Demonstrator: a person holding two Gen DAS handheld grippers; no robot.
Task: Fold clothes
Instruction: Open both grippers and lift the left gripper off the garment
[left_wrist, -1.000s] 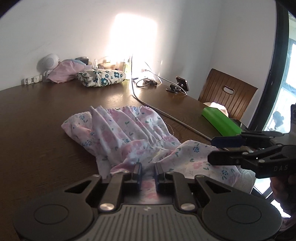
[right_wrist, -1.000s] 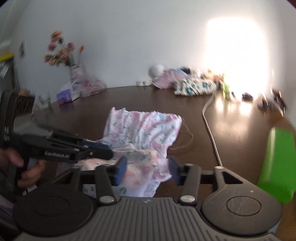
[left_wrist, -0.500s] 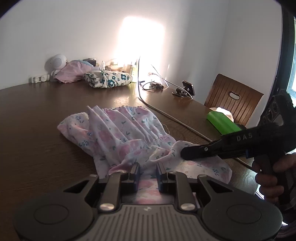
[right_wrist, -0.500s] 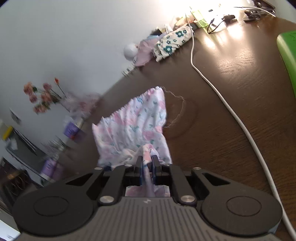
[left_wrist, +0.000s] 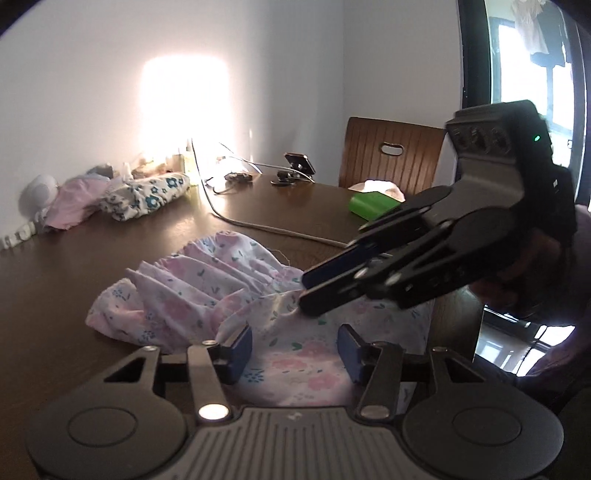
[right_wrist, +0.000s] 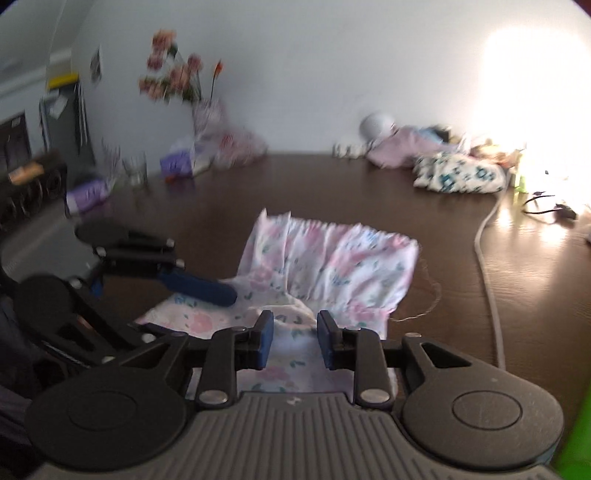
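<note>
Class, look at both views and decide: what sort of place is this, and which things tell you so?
Probably a lived-in home dining room. A dark wooden table with a wooden chair drawn up to it, a vase of flowers against the wall, and floral clothes lying out for folding all point that way.

Left gripper (left_wrist: 294, 349) and right gripper (right_wrist: 293, 339), jaws apart

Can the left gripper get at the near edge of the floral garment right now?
Probably yes: the left gripper stands over the floral garment, its jaws just opened, cloth between them unpinched. The right gripper is beside it, not blocking.
</note>
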